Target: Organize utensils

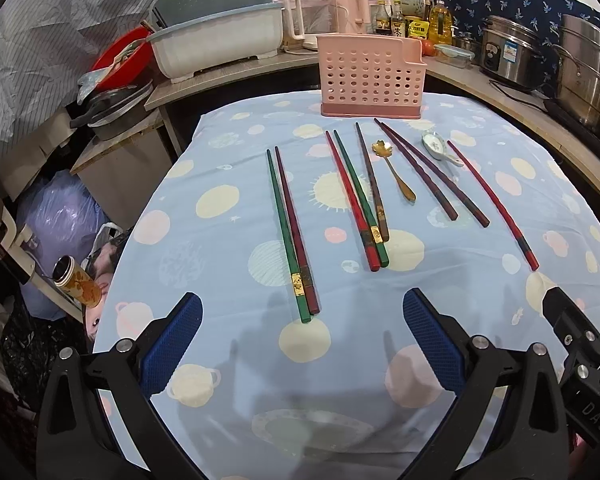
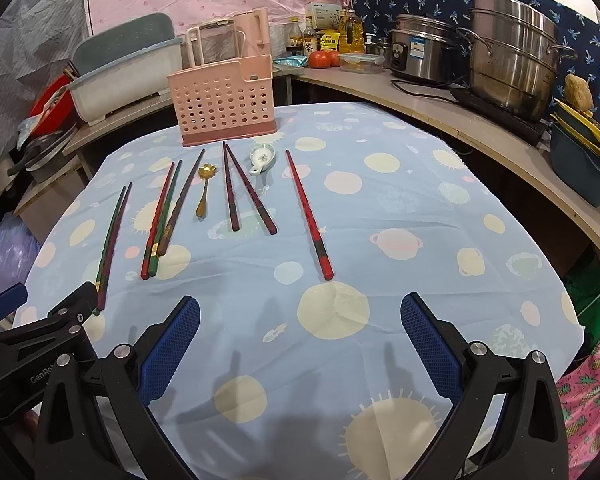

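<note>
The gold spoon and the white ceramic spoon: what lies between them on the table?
Two dark maroon chopsticks lie between the gold spoon and the white ceramic spoon; both views show it.

Eight chopsticks are counted on the worktop: two green [image 1: 286, 236] [image 1: 360, 198], two bright red [image 1: 352, 202] [image 1: 494, 206] and four dark maroon or brown [image 1: 298, 232] [image 1: 372, 186] [image 1: 416, 168] [image 1: 436, 172]. Two spoons are seen, one gold with a flower-shaped bowl [image 1: 394, 172] and one white ceramic [image 1: 440, 148]. One pink perforated utensil holder [image 1: 370, 76] is counted behind them.
</note>
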A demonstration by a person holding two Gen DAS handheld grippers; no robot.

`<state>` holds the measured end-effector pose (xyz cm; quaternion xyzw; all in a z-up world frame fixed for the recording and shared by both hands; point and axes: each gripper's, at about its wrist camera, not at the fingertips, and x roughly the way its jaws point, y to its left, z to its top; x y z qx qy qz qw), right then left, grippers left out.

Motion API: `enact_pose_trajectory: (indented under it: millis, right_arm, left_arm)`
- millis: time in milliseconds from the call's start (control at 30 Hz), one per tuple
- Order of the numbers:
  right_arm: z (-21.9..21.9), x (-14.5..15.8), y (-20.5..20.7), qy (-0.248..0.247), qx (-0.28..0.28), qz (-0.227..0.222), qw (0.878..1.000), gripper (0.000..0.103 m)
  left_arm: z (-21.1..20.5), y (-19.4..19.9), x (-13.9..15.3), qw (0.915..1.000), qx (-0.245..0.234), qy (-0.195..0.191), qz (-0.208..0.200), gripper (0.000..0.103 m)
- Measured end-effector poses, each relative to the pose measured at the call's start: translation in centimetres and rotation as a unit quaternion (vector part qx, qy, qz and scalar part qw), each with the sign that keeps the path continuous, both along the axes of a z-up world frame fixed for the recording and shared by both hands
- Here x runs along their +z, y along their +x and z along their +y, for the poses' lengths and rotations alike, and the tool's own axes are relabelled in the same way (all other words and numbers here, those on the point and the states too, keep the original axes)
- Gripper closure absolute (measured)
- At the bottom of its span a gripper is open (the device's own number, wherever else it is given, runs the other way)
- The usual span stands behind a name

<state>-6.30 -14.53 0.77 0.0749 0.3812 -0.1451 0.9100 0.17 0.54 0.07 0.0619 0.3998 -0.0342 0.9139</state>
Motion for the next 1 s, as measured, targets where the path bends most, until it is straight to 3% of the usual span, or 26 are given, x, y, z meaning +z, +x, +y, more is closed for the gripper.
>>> enact_pose_trajectory:
  millis: [1000]
  right_arm:
    - [-0.12,0.02,-0.65,0.005,-0.006,-0.007,1.0,0.007]
  left_arm:
    - [0.59,-0.23,-0.09,0.9999,-0.002,-0.011,0.007,0.007]
